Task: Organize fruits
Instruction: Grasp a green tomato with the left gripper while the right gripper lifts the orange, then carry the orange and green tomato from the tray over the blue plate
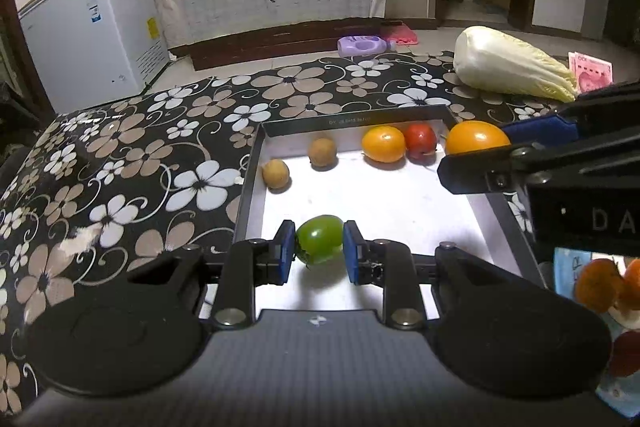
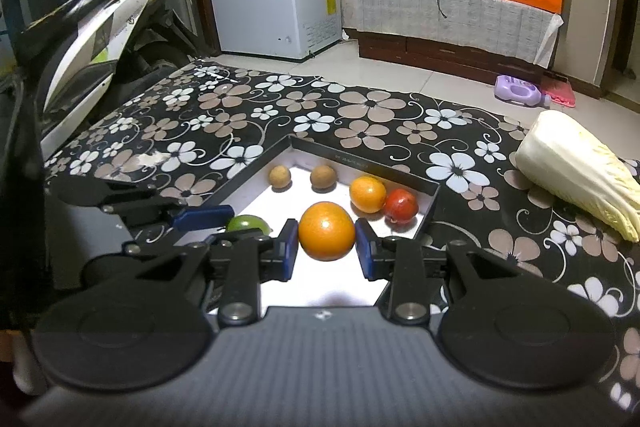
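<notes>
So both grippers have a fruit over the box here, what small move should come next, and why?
Probably lower each fruit onto a bare patch of the white box floor. The left gripper is shut on the green fruit, the right gripper on the big orange, and four fruits already sit along the far wall.

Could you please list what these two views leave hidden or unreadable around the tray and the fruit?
- Left wrist view: the tray's near edge, behind the left tool gripping the green fruit.
- Left wrist view: print on the tray's far wall, too small.
- Right wrist view: most of the green fruit, behind the left tool's arm; the right tool and its orange hide the tray floor beneath.
</notes>
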A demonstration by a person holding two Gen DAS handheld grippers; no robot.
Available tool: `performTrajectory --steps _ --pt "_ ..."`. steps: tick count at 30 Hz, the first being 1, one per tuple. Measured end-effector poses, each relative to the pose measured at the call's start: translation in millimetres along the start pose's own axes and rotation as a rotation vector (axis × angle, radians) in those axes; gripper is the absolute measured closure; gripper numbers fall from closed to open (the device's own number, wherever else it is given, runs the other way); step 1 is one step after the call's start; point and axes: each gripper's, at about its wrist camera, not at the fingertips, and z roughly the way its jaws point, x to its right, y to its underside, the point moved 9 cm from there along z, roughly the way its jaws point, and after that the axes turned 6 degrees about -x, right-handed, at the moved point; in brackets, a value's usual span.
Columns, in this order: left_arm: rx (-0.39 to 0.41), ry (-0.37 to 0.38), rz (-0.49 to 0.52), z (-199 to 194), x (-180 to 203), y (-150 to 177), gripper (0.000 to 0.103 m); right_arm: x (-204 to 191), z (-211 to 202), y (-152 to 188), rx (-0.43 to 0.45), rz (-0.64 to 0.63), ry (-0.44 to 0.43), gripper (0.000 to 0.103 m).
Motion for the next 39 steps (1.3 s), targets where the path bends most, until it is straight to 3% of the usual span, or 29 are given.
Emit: performTrajectory --steps 22,39 --pt "-0.017 0.034 -0.064 -48 13 31 0.073 -8 -37 38 -0.002 0.038 -0.003 0.069" --pt "0.018 0.099 -0.011 -69 58 31 0.073 16 -65 57 0.003 0.086 0.062 0.069"
